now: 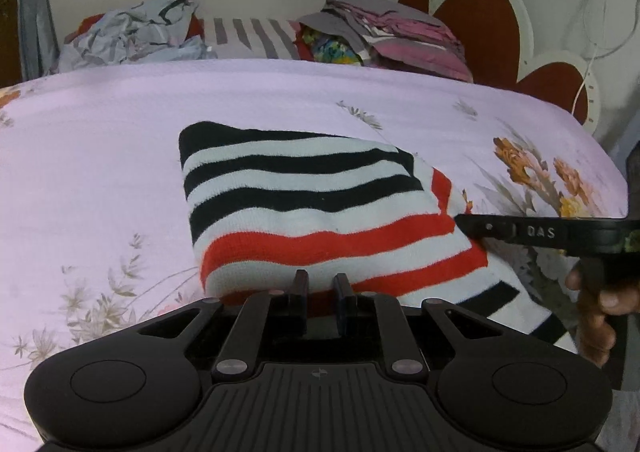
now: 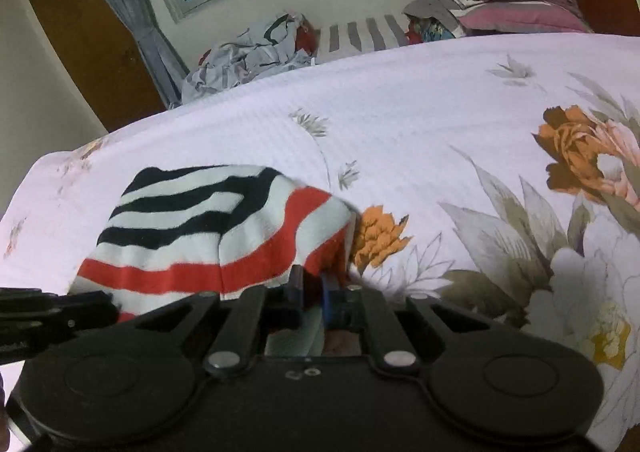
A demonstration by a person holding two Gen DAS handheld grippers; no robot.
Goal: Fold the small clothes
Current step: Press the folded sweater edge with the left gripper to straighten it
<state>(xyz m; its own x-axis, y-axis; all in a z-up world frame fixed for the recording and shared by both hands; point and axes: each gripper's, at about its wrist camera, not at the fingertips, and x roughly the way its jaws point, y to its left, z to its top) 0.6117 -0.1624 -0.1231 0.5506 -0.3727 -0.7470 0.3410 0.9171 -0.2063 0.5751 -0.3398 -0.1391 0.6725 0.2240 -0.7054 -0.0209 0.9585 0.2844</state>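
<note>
Striped garment, folded, black-and-white bands at the far end, red-and-white bands at the near end, lying on the bed directly ahead of the left jaws. Left gripper: jaws nearly together, tips at the garment's near red edge; whether they pinch cloth cannot be told. An unfolded striped portion trails to the right of these jaws, under the right gripper, which enters side-on from the right with its tip on the garment's right edge.

Right wrist view: garment bunched ahead and to the left of the right gripper, whose jaws are clamped on its red-and-white corner, cloth showing between them. Left gripper at the far left, against the garment's near edge.

Beyond the jaws: floral bedsheet, crumpled grey cloth, stack of folded pink and grey linen, headboard.
</note>
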